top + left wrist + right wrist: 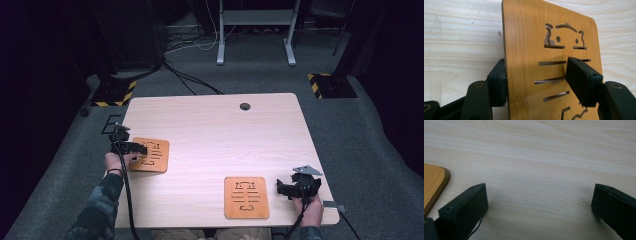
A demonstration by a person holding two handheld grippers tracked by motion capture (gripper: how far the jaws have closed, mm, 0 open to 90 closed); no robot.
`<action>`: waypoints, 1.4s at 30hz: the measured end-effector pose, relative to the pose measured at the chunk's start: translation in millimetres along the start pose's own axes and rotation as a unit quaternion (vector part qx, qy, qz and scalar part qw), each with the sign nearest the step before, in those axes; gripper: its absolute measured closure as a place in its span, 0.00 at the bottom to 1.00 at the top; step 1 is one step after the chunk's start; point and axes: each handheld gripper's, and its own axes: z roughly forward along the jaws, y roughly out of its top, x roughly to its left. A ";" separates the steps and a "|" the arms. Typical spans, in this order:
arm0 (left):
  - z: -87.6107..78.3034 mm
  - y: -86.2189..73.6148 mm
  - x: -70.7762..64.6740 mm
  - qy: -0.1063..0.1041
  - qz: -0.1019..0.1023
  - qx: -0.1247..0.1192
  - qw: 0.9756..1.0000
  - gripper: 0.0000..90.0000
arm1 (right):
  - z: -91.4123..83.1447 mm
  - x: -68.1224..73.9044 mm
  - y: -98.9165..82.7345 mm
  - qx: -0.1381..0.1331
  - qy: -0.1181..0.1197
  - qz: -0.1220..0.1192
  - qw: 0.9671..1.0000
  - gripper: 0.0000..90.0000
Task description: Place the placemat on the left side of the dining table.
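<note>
High view: two wooden mats lie flat, well apart, on the table [210, 125]. The left gripper [141, 148] straddles the left mat [150, 155], jaws part-open, seemingly not pinching. The right gripper [280, 189], wide open and empty, waits beside the right mat [246, 197]. Any lifting remains ahead.

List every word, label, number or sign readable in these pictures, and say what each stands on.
None: no readable words or numbers anywhere.
The two bamboo boards, the left board and the right board, carry only cut-out shapes and slots, no letters.
The yellow-and-black hazard stripes on the floor stands are a warning pattern without text.
</note>
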 end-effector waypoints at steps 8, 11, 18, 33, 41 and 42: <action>0.9 0.4 -0.8 0.003 0.002 -0.001 1.000 0.41 | 0.0 -0.1 0.0 0.000 -0.001 0.001 1.000 0.00; 1.2 0.8 -0.7 0.006 0.009 -0.002 1.000 0.41 | 0.0 -0.1 0.0 0.000 -0.001 0.001 1.000 0.00; 4.1 0.2 0.9 0.016 0.015 0.004 1.000 0.39 | -0.3 -0.1 0.1 0.002 -0.002 0.002 1.000 0.00; 9.8 -3.3 4.3 0.015 0.007 -0.001 1.000 0.37 | 0.0 -0.1 0.0 0.000 -0.002 0.002 1.000 0.00; 12.3 -5.3 1.5 0.031 0.019 -0.002 0.999 0.39 | 0.0 0.3 0.0 -0.001 -0.001 0.003 1.000 0.00; 12.2 -5.1 1.4 0.034 0.022 -0.006 0.999 0.39 | 0.0 0.3 0.1 -0.001 -0.001 0.003 1.000 0.00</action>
